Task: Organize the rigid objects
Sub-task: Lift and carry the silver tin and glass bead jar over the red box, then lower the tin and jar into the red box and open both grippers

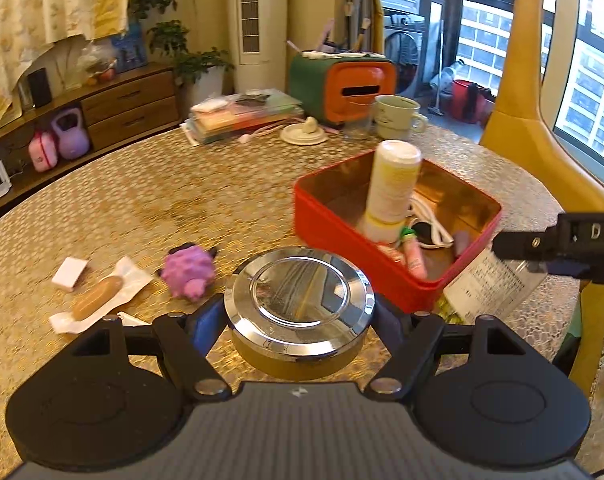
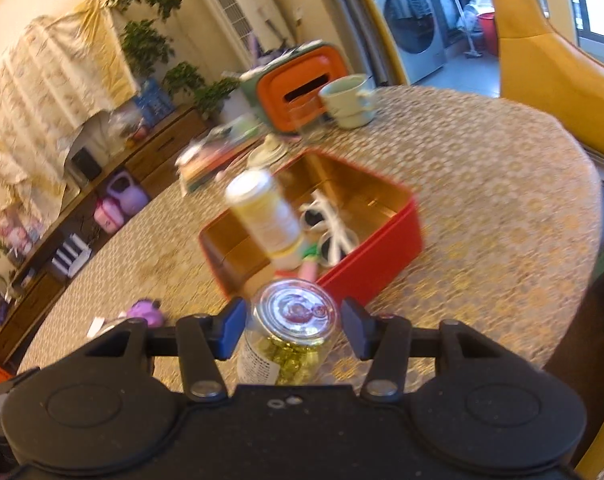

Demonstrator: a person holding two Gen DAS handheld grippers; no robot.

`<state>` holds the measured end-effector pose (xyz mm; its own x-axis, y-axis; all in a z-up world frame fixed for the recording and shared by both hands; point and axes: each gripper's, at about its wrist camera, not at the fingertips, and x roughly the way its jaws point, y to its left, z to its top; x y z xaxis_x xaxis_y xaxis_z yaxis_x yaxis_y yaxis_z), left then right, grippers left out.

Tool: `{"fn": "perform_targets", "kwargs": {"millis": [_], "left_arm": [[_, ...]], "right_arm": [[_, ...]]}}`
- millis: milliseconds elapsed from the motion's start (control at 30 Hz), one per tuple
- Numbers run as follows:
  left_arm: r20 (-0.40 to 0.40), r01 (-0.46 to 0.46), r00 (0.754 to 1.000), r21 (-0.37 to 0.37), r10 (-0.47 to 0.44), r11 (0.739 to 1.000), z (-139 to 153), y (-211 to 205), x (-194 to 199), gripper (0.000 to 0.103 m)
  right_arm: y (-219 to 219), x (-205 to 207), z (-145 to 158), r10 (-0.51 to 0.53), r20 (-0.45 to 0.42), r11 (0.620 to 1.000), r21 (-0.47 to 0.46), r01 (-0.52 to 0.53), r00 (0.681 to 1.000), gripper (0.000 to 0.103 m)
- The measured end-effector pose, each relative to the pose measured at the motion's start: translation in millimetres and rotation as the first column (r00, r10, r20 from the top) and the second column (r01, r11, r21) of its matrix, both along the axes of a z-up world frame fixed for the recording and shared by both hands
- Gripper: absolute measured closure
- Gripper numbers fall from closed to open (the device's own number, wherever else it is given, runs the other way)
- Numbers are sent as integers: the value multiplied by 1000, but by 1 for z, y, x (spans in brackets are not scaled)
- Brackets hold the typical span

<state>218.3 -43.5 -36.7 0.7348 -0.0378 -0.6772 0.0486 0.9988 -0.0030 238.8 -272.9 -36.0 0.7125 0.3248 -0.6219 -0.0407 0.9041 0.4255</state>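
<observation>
My left gripper (image 1: 297, 320) is shut on a round tin (image 1: 297, 308) with a chrome lid and a gold body, held low over the table. An open red tin box (image 1: 326, 216) lies just beyond it to the right, holding a leaning white and yellow bottle (image 1: 394, 184), a white cable and small pink items. My right gripper (image 2: 293, 330) is shut on a clear jar (image 2: 289, 340) with a silver lid and gold-green contents, right in front of the red box (image 2: 378, 264). In the left wrist view that jar (image 1: 490, 284) hangs tilted from the right gripper (image 1: 514, 252) beside the box's near corner.
A purple spiky toy (image 1: 187, 270), a tan piece on a white wrapper (image 1: 97, 300) and a small white block (image 1: 69, 274) lie on the left of the round table. A mug (image 1: 396, 118), an orange-green box (image 1: 342, 84) and books (image 1: 241, 116) stand at the back. A yellow chair (image 1: 522, 100) is at the right.
</observation>
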Motion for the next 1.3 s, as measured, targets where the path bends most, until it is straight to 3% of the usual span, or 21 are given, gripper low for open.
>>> {"fn": "perform_targets", "kwargs": {"millis": [333, 600, 1300], "left_arm": [[-2, 40, 999, 11, -40, 999, 5, -35, 15, 26], [-3, 60, 998, 11, -60, 998, 8, -56, 40, 26], [-32, 98, 995, 50, -97, 994, -27, -86, 93, 26]], "right_arm": [[-55, 17, 20, -85, 39, 995, 47, 83, 996, 51], [-66, 47, 40, -97, 78, 994, 67, 92, 992, 51], [-47, 113, -6, -62, 2, 997, 49, 61, 998, 51]]}}
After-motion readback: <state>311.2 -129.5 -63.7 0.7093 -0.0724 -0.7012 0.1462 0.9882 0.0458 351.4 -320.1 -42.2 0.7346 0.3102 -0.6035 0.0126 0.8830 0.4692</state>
